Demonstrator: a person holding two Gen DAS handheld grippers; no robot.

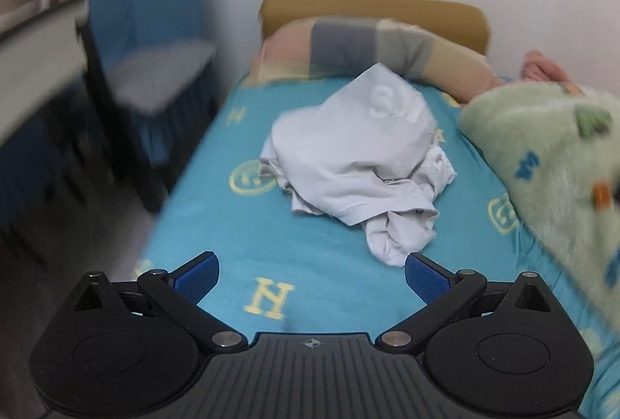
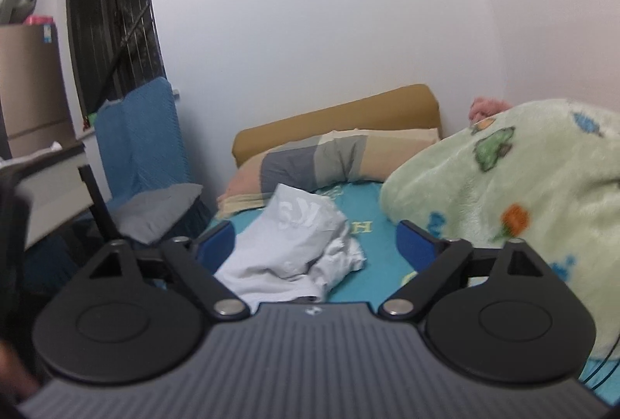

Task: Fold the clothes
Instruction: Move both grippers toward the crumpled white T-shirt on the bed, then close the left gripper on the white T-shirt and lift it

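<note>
Stretching ahead of both grippers, the bed (image 1: pixel 310 244) is wearing a teal sheet printed with yellow letters and round emblems. Beyond the right-hand finger of each gripper, a pale green fleece blanket (image 1: pixel 550 155) is heaping up along that side of the mattress. Past it, at the far end, a patchwork pillow (image 1: pixel 372 47) is leaning against a mustard headboard (image 1: pixel 372 6). Off past the left-hand fingers, a chair draped in blue cloth (image 1: pixel 155 8) is standing beside the bed.

A crumpled white garment (image 1: pixel 360 167) is lying unfolded mid-mattress. In the left wrist view it is sitting just ahead of the left gripper (image 1: pixel 312 275), its nearest bunched end coming close to the right-hand blue pad (image 1: pixel 424 277). The left gripper is gaping wide and pinching nothing.

The right gripper (image 2: pixel 316 242) is likewise spreading wide, and the garment is showing between its 2 fingers, held by neither.
</note>
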